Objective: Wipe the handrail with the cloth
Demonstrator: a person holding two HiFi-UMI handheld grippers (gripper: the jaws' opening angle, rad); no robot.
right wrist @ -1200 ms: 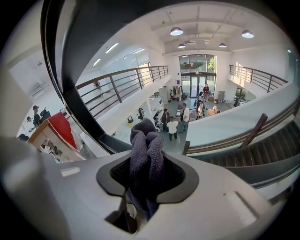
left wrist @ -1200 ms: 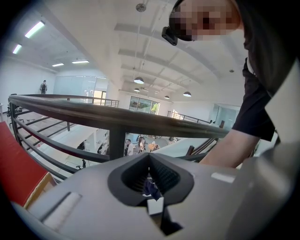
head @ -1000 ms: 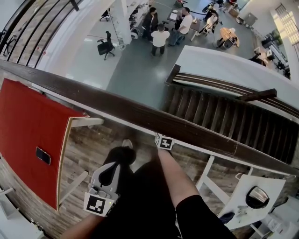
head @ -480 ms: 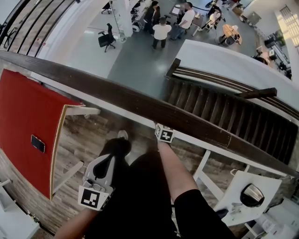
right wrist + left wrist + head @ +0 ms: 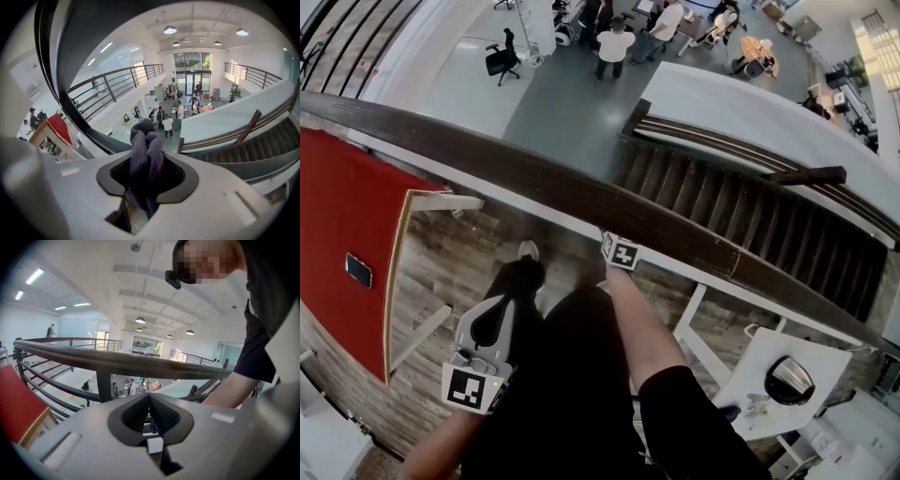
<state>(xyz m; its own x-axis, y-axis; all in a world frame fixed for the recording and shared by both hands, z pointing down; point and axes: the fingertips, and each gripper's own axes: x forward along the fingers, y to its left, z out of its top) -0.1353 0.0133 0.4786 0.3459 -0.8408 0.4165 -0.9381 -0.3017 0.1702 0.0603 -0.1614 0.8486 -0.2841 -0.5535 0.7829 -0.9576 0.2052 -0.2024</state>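
Head view: the person stands at a dark wooden handrail that runs from upper left to lower right above an open hall.
Right gripper: held out on a bare forearm, its marker cube at the near edge of the handrail, about halfway along the visible stretch.
Right gripper's jaws: closed on a bunched grey-purple cloth, which sticks up past the pads as a knotted wad.
Cloth and rail: in the right gripper view the handrail sweeps past on the left, close to the cloth; whether the two touch cannot be told.
Left gripper: low beside the person's leg, well apart from the rail and on the near side of it.
Left gripper's jaws: in the left gripper view the pad tips meet with nothing between them; the handrail crosses above and beyond them.
Surroundings: red table at left on the wooden floor, staircase beyond the rail, people standing on the floor below.
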